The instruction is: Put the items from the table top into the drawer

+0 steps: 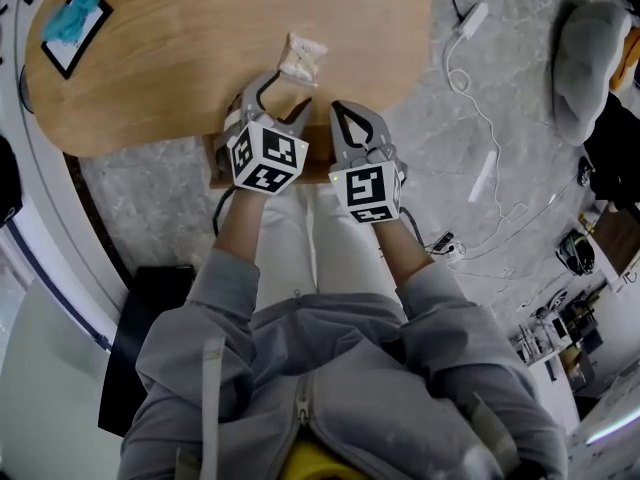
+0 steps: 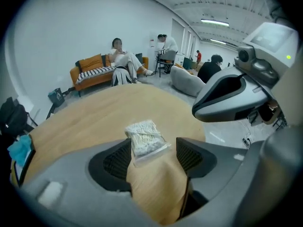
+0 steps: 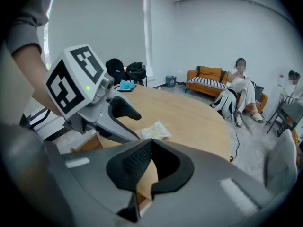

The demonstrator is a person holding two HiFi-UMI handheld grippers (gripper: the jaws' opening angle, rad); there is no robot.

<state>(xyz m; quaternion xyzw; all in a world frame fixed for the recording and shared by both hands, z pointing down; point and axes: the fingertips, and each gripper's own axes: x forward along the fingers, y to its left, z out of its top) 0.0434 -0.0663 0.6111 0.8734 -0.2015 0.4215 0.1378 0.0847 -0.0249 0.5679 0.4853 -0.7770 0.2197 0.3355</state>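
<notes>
The bag of cotton swabs (image 1: 302, 58) lies on the table (image 1: 180, 68) just on the far side of the left gripper (image 1: 283, 98). Its long axis points away along the gap of the wide-open, empty jaws. The right gripper (image 1: 345, 113) (jaws together, holding nothing) is less near to it, on the right.

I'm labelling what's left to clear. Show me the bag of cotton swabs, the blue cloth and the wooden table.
bag of cotton swabs (image 1: 302, 58): head view, middle of the bag.
blue cloth (image 1: 75, 16): head view, centre of the crumpled cloth.
wooden table (image 1: 190, 58): head view, bare top left of the bag.
</notes>
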